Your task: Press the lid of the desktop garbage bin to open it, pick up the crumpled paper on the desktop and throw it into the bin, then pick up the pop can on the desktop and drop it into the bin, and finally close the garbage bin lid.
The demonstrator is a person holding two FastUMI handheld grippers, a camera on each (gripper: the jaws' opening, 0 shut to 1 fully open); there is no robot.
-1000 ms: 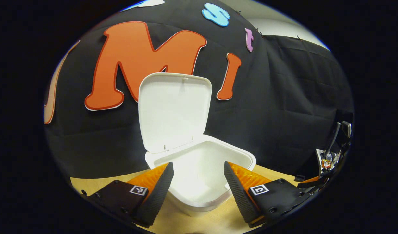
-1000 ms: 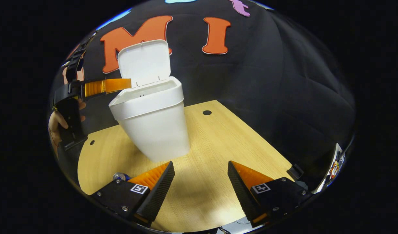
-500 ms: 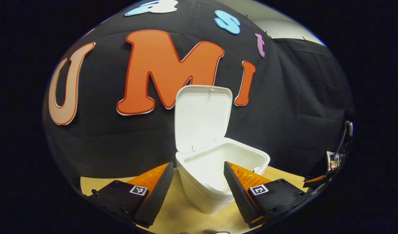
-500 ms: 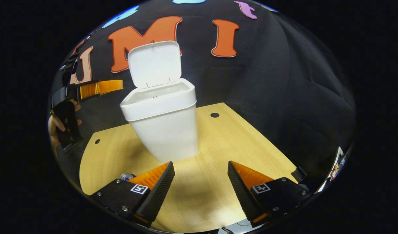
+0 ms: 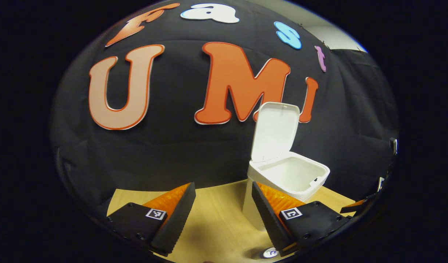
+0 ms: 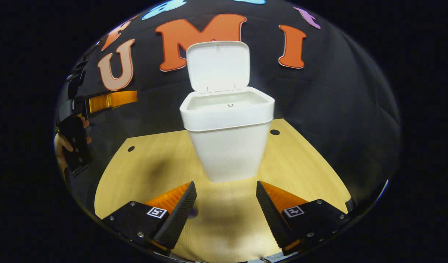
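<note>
Left gripper view: your left tool (image 5: 223,208) is wide open, empty; bin (image 5: 288,175) to its right, lid (image 5: 275,131) up; can top (image 5: 270,252) at the bottom edge.
Right gripper view: your right tool (image 6: 226,208) is open, empty; bin (image 6: 227,146) ahead on counter (image 6: 151,171).
Handling: can likely light, slick, dentable; grip its sides mid-body.

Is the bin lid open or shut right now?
Open. The lid stands upright off the back edge of the bin, hinged at the rear, and the rim and inner walls show in both views.
</note>
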